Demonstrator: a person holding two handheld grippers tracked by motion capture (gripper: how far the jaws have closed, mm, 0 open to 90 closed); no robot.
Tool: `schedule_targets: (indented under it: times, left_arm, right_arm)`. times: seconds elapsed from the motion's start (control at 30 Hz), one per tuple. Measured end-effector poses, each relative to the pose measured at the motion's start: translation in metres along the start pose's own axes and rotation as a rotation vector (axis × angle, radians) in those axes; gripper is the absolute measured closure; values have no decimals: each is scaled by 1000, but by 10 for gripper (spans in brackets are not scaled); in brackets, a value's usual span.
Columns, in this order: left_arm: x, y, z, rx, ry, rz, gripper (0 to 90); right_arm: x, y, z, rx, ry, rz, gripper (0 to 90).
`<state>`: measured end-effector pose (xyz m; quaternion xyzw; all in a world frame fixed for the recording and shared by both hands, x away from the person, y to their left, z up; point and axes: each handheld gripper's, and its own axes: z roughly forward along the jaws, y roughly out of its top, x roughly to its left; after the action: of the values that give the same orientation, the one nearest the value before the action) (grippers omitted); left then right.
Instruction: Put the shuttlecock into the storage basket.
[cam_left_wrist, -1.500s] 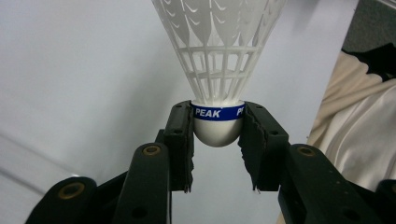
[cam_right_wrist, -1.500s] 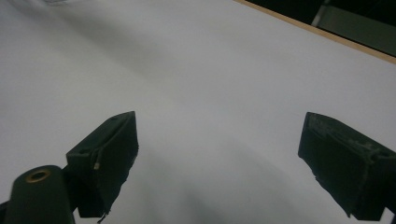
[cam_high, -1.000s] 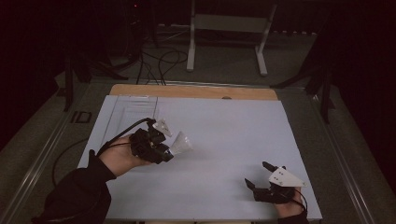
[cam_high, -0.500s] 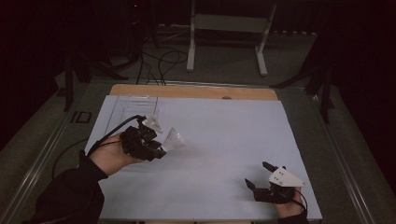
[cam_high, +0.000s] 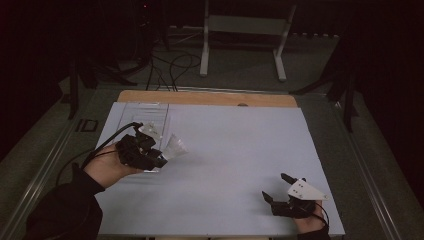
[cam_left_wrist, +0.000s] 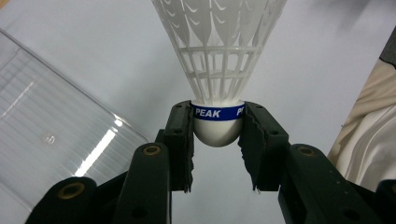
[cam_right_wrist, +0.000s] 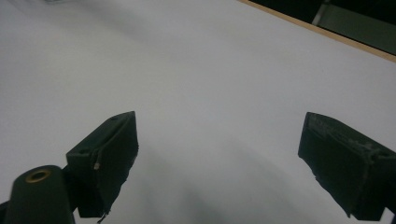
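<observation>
the left gripper (cam_left_wrist: 217, 140) is closed on a white shuttlecock (cam_left_wrist: 218, 70), with both pads pressed against the rounded cork base at the blue band marked "peak". the feathered skirt points away from the gripper, out over the pale worktop (cam_high: 235, 150). in the high view the left gripper (cam_high: 159, 159) sits over the left part of the worktop, with the shuttlecock (cam_high: 175, 146) projecting from it toward the centre, clear of the surface as far as can be told. a clear plastic tray (cam_high: 145, 112) lies at the far-left corner of the worktop, just beyond the left gripper; its ribbed wall (cam_left_wrist: 51, 126) appears beside the jaws in the left gripper view. the right gripper (cam_high: 276, 187) rests near the front-right edge of the worktop, well apart from the shuttlecock. its jaws stand wide open with nothing between them, above the bare surface (cam_right_wrist: 210, 93).
</observation>
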<state>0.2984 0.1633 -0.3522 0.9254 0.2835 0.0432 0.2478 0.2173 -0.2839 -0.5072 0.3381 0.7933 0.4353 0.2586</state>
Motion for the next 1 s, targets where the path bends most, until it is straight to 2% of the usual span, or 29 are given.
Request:
schedule_targets:
  times: [0.6,1.0]
  left_arm:
    - [19,-20,-13,-3,51,-58,659]
    - [30,-36,-17,5,86,-115,659]
  right_arm:
    - [0,0,1,0,1,-2,118]
    - [1,0,1,3,0,-3,119]
